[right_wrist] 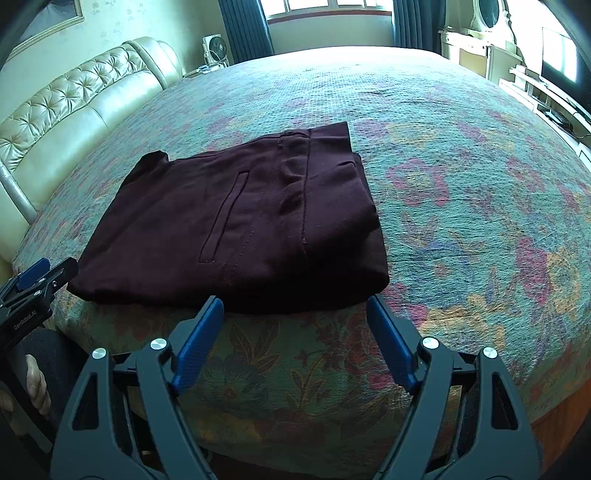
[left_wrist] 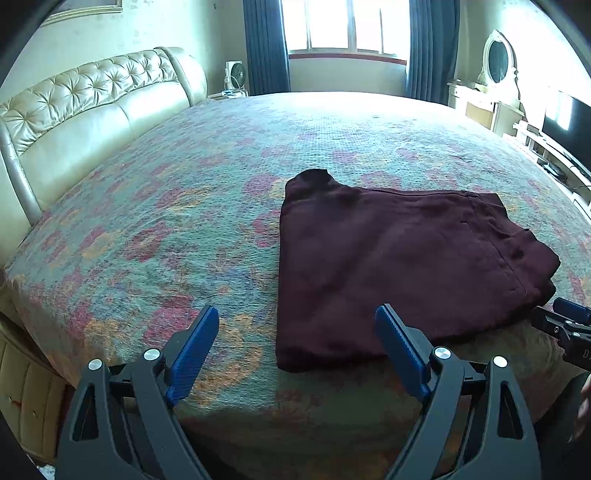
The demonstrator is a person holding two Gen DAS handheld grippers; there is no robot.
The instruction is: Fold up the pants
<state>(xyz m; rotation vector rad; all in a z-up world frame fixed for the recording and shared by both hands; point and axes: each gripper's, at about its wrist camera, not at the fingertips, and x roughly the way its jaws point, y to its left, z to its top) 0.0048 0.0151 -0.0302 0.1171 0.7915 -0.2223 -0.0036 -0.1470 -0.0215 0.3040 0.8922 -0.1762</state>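
Dark maroon pants (left_wrist: 402, 266) lie folded into a flat, roughly square stack on the flowered bedspread (left_wrist: 184, 206), near the bed's front edge. My left gripper (left_wrist: 297, 314) is open with nothing between its blue pads, hovering just short of the stack's near left corner. In the right wrist view the same pants (right_wrist: 240, 221) show a welt pocket and a seam. My right gripper (right_wrist: 295, 304) is open and empty, its tips just short of the stack's near right edge. Each gripper shows at the edge of the other's view: the right one (left_wrist: 565, 321), the left one (right_wrist: 33, 277).
A tufted cream headboard (left_wrist: 74, 122) runs along the left. A window with dark curtains (left_wrist: 347, 26) is at the back, a fan (left_wrist: 234, 75) beside it. A dressing table with oval mirror (left_wrist: 496, 62) and a television (left_wrist: 569, 118) stand on the right. A hand (right_wrist: 35, 387) holds the left gripper's handle.
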